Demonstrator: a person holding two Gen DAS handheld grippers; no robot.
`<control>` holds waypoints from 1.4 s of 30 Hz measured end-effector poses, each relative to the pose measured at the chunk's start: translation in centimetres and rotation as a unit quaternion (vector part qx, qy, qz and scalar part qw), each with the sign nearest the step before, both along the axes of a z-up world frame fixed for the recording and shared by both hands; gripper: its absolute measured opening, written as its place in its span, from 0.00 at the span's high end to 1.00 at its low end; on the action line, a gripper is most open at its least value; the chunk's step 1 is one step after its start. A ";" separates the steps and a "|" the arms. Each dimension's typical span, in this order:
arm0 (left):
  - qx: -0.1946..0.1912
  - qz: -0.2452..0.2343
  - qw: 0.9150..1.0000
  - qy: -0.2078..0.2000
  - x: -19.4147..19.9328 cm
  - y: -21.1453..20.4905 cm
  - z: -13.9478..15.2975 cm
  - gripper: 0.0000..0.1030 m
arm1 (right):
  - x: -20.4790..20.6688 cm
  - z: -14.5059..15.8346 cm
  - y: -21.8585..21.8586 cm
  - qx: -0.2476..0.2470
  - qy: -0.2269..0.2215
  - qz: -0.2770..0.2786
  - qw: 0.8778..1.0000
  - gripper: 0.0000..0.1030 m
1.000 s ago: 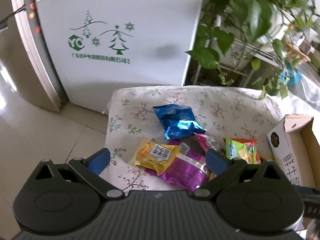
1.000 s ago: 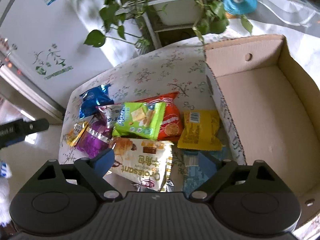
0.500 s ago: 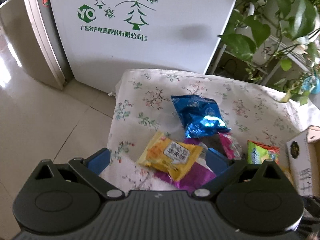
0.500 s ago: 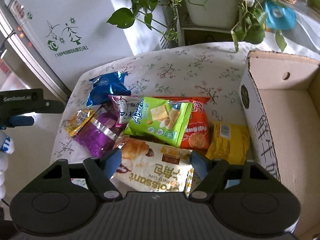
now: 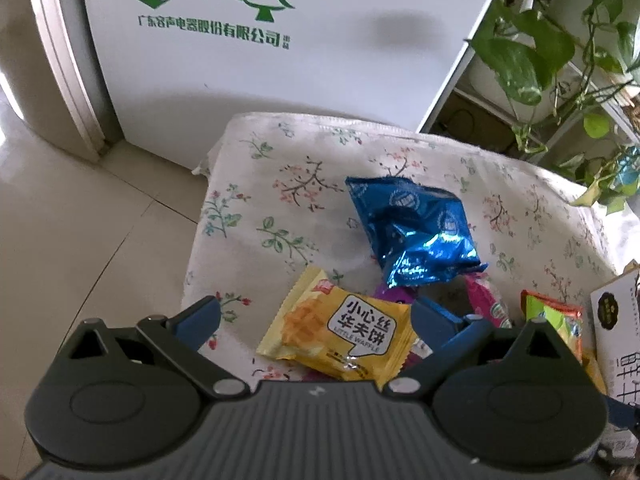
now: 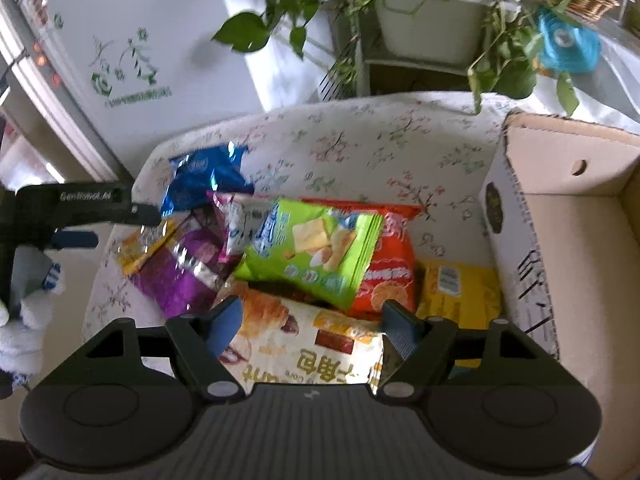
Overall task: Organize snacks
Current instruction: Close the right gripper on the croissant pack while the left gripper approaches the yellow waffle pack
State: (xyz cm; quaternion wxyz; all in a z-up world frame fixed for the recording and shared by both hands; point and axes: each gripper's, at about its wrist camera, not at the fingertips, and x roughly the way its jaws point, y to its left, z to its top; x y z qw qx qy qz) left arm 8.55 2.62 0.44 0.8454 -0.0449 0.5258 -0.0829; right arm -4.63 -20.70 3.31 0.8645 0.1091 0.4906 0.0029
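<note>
Fridge (image 5: 280,60) logo "YO"; yellow pack (image 5: 340,338) reads "LITTLE WAFFLE".

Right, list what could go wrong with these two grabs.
1. The left gripper straddles the yellow waffle packet, which overlaps the purple packet; closing could pinch both.
2. The croissant bag between the right gripper fingers lies partly under the green cracker bag; lifting may drag it along.
</note>
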 end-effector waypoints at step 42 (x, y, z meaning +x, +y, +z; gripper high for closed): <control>0.027 -0.016 0.999 -0.009 0.6 0.6 -2.3 0.14 | 0.3 -2.7 4.5 -0.040 0.074 0.102 0.991 0.15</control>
